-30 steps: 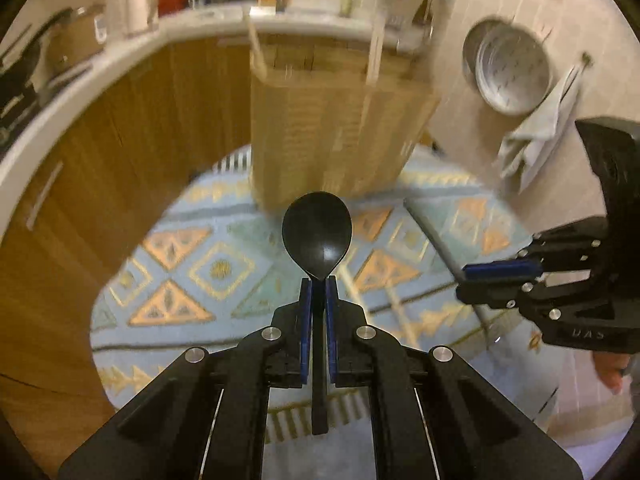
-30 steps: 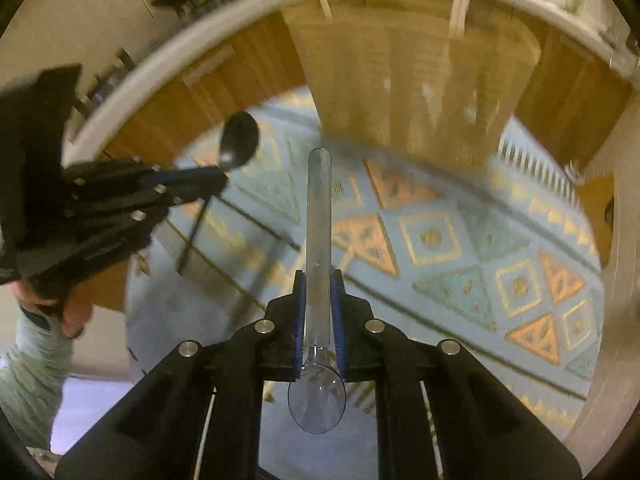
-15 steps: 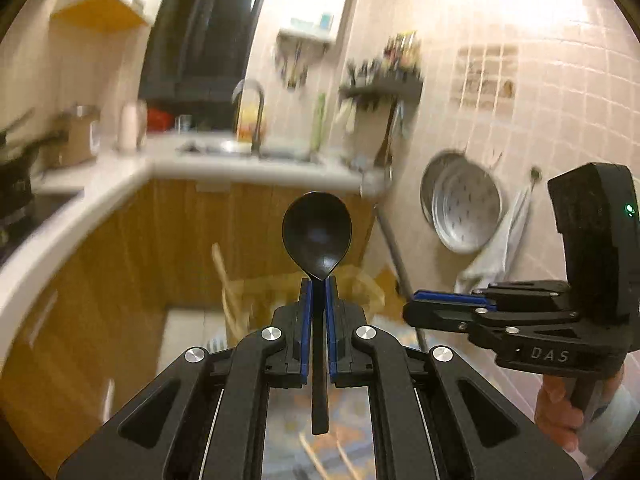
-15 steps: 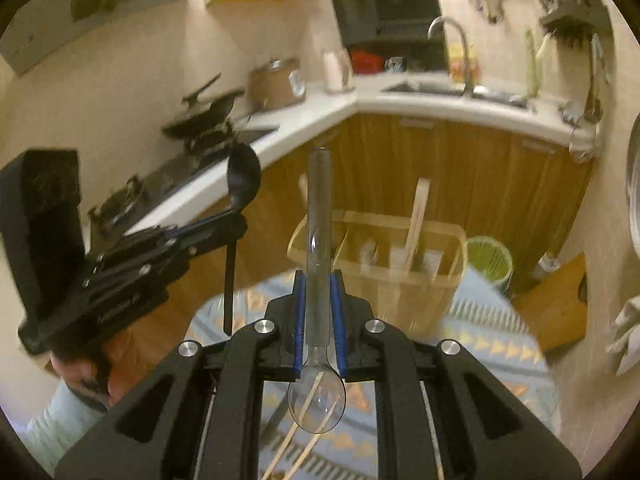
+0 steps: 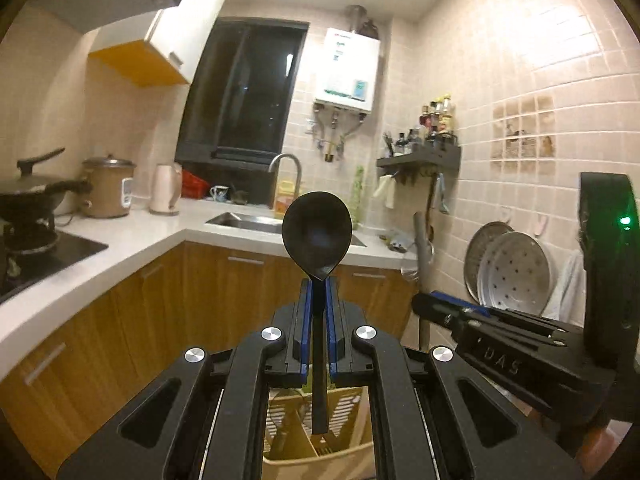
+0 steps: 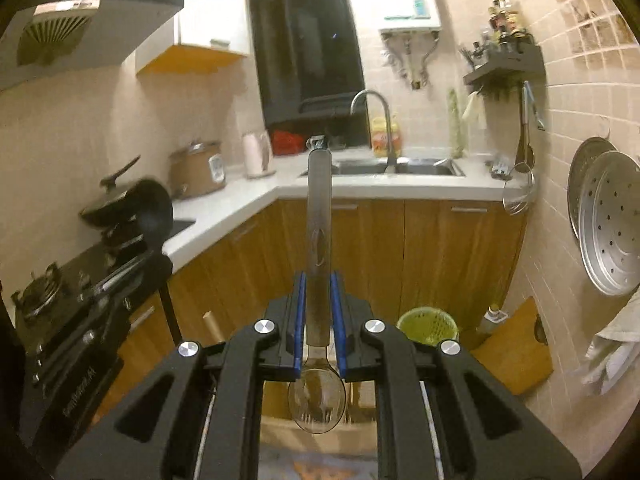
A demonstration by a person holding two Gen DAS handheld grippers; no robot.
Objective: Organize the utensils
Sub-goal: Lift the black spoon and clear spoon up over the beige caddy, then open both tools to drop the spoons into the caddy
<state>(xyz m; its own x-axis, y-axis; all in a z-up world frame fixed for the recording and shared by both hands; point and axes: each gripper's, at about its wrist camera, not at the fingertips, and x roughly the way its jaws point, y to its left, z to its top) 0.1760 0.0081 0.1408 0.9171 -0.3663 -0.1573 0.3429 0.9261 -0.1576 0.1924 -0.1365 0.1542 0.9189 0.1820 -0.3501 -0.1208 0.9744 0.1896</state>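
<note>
Left claw clamps the light, stiff black spoon at its neck; right claw clamps the slippery clear spoon mid-handle

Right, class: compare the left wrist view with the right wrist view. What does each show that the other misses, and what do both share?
Only the left wrist view shows the black spoon bowl-forward in the left gripper, and its bowl face.

Only the right wrist view shows the clear spoon's full length in the right gripper, the extractor hood and the green bin.

Both show the sink tap, the hanging steamer trays and the wooden organiser below.
</note>
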